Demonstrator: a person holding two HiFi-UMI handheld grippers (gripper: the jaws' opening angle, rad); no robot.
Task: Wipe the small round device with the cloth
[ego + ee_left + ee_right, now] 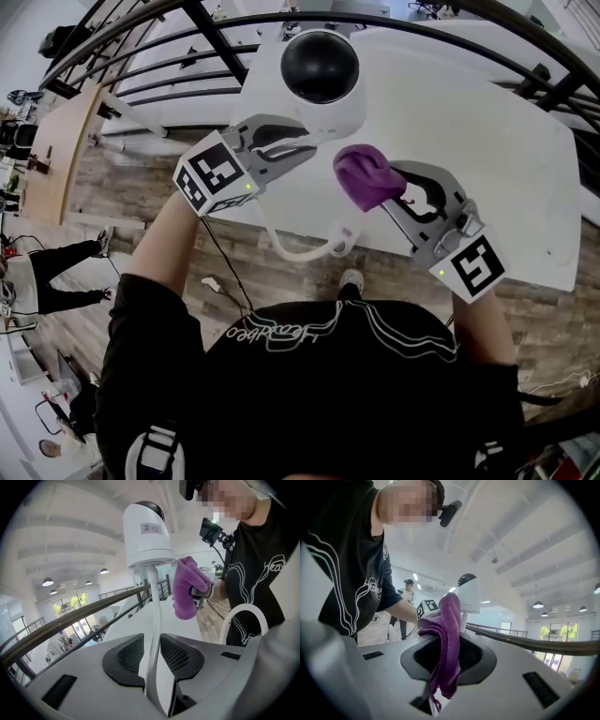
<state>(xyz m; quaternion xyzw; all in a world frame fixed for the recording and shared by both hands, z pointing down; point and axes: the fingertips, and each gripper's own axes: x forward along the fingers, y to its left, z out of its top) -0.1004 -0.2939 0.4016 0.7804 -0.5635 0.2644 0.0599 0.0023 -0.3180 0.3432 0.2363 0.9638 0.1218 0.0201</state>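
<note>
The small round device (319,75) is white with a black dome and stands up on a thin white stalk (152,620). My left gripper (295,150) is shut on that stalk just below the body, with the stalk running between the pads (152,653). My right gripper (389,192) is shut on a bunched purple cloth (364,176). The cloth hangs a short way right of the device and is not touching it. In the left gripper view the device (147,531) has the cloth (187,592) beside its base. From the right gripper view the cloth (447,644) drapes out of the jaws, with the device (468,592) behind it.
A white table (487,141) lies under both grippers. The device's white cable (300,248) loops off the table's near edge. Black railings (141,37) run along the far side, above wooden floor. Another person (56,272) stands at the far left.
</note>
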